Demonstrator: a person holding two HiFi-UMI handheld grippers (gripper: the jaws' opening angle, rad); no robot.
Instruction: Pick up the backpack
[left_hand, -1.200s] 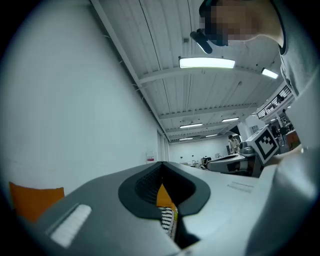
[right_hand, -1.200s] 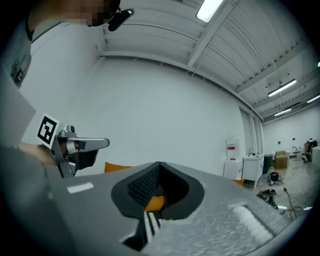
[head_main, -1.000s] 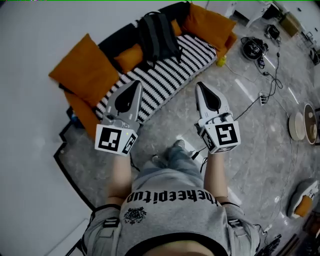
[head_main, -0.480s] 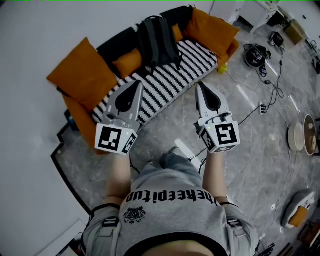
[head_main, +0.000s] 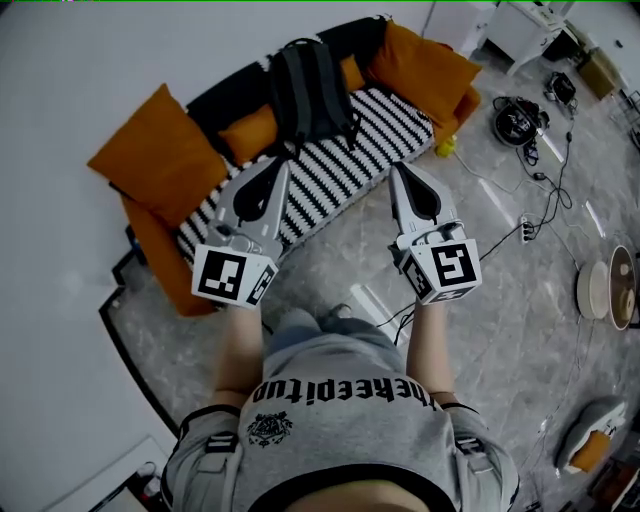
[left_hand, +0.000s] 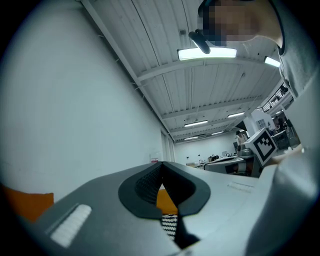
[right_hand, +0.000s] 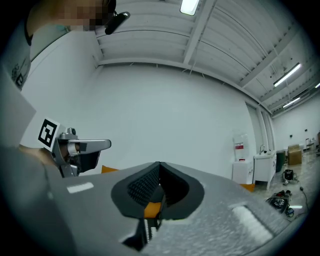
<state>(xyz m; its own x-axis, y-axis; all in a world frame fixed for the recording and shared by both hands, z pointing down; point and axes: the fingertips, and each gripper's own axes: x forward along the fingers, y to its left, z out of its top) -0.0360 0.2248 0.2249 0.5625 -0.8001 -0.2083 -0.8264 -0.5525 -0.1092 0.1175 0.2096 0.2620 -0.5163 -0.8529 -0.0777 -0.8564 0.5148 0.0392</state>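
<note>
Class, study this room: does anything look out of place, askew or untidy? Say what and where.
Loose cables trail across the floor right of the sofa, a possible tripping hazard. A small yellow object lies on the floor by the sofa's end. The backpack leans upright among the cushions; nothing spilled or broken shows.

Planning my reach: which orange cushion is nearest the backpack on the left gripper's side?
The small orange cushion, right beside the backpack; the big orange cushion stands farther off, at the end of the sofa.

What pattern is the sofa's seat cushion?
Black-and-white stripes cover the seat cushion, in front of the dark backpack. The head view shows it best.
</note>
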